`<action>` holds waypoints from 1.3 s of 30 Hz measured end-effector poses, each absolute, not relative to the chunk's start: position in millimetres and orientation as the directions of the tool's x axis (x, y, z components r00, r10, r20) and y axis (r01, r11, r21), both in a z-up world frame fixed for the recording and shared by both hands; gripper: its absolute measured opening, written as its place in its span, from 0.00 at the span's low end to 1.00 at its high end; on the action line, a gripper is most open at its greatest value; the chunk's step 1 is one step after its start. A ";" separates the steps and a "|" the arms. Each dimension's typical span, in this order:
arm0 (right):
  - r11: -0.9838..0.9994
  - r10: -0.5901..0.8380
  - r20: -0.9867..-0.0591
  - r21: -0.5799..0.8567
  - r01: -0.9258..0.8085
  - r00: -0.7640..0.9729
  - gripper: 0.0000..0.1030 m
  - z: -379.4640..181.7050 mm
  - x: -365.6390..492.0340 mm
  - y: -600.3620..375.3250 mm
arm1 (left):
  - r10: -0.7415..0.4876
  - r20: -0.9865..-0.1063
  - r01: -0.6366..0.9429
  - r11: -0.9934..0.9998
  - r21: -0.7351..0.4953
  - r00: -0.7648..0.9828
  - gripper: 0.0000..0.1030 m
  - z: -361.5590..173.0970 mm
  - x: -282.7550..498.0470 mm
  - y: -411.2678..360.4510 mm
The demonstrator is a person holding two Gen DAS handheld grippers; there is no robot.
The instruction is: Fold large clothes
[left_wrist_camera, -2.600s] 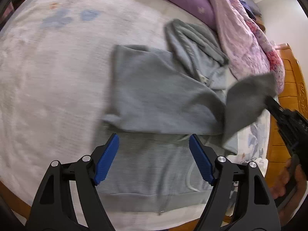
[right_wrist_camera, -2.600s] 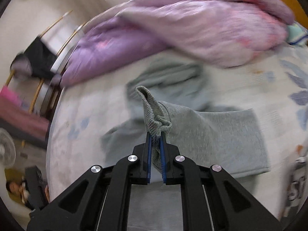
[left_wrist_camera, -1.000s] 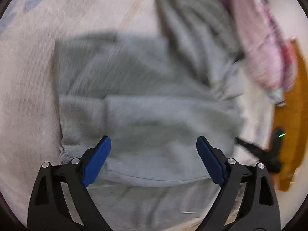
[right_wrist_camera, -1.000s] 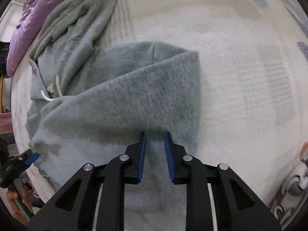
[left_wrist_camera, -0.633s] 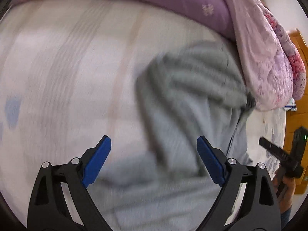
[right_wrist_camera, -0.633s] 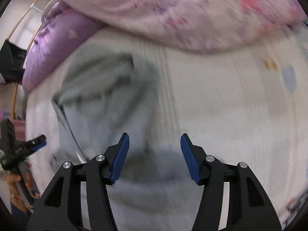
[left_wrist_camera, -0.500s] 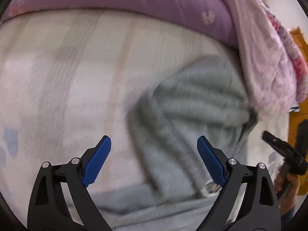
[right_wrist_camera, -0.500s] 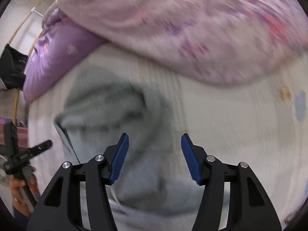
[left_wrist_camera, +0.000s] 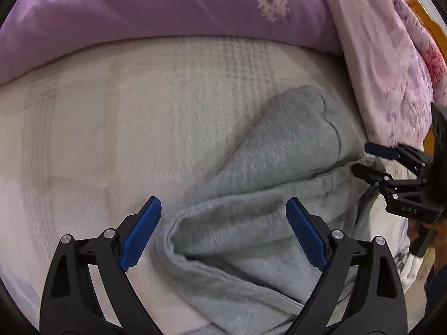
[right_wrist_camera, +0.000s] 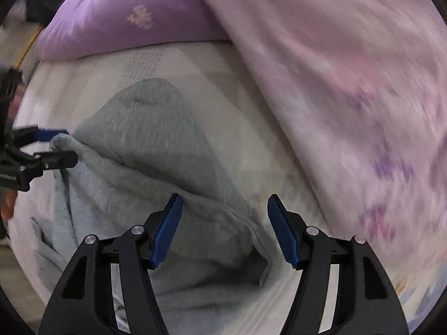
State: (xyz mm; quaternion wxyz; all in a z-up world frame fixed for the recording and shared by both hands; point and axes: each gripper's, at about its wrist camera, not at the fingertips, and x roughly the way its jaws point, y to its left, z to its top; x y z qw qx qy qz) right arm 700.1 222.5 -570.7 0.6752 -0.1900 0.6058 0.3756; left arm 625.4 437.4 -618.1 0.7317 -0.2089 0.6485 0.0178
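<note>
Pale fleecy bedcover [left_wrist_camera: 117,128] fills most of both views, with a purple quilt [left_wrist_camera: 156,14] across the top and a pink flowered quilt [right_wrist_camera: 349,89] heaped at the right. On the bed lies the grey hoodie [left_wrist_camera: 251,201], its hood end bunched toward the quilts.

In the left wrist view the left tongs [left_wrist_camera: 223,234] stand wide open at the bottom of the frame, nothing pressed between the pads; the hoodie's folded edge lies between and just above them. In the right wrist view the right tongs [right_wrist_camera: 225,230] are opening, with hoodie cloth below the gap but not pinched.

A second ago both views looked down on the folded body of the hoodie and the right tongs were nearly shut over it; now both look at its hood end, close to the quilts.

Only the left wrist view shows the right tongs from the side, at the right edge, their tips at the hoodie's rim. Only the right wrist view shows the left tongs, at the left edge by the cloth.
</note>
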 end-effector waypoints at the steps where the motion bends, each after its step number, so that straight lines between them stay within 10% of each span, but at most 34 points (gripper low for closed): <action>1: 0.644 0.272 -0.962 0.191 -0.740 -0.012 0.59 -575.2 701.5 225.4 | -0.240 -0.962 -0.298 0.916 -0.270 0.132 0.88 -624.7 627.5 438.2; 7: 0.692 0.326 -0.945 0.257 -0.674 -0.025 0.38 -588.2 704.4 221.2 | -0.176 -0.973 -0.273 0.938 -0.211 0.148 0.84 -633.3 634.1 432.7; 11: 0.734 0.337 -0.940 0.231 -0.639 0.046 0.12 -577.2 688.6 214.0 | -0.158 -0.968 -0.206 0.958 -0.198 0.198 0.27 -619.4 631.7 419.6; 13: 0.729 0.344 -0.935 0.208 -0.652 0.086 0.11 -565.1 676.0 209.9 | -0.132 -0.968 -0.177 0.969 -0.171 0.215 0.18 -609.6 626.0 416.7; 28: 0.679 0.566 -0.787 0.277 -0.680 0.245 0.10 -439.2 530.6 113.6 | -0.082 -0.828 -0.136 0.973 -0.187 0.555 0.14 -472.9 452.1 354.3; 39: 0.720 0.488 -0.863 0.313 -0.620 0.130 0.08 -489.9 381.5 46.1 | -0.154 -0.878 -0.287 0.908 -0.307 0.453 0.14 -532.5 278.1 265.1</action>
